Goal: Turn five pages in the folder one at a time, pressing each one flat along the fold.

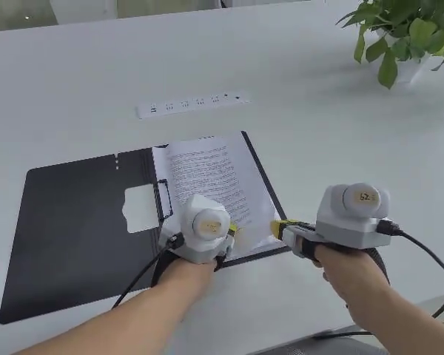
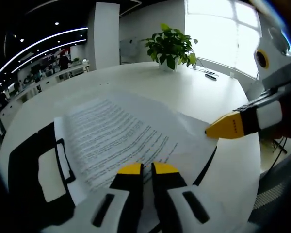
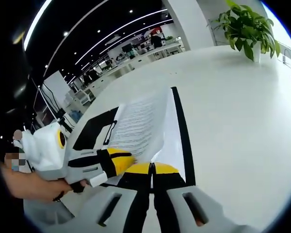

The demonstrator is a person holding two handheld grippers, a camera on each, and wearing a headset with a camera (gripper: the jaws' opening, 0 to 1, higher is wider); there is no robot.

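The white bench (image 1: 318,111) is smooth, so the open black folder (image 1: 74,222) in front of you could skid if you drag the sheet instead of lifting it. Its long axis runs left to right, with the spine pointing away from you. The top page (image 1: 207,174), on the right half, may crease: your left claw (image 2: 141,169), jaws together, pins its near edge while your right claw (image 3: 153,169), jaws closed, seems to pinch the lifted corner.
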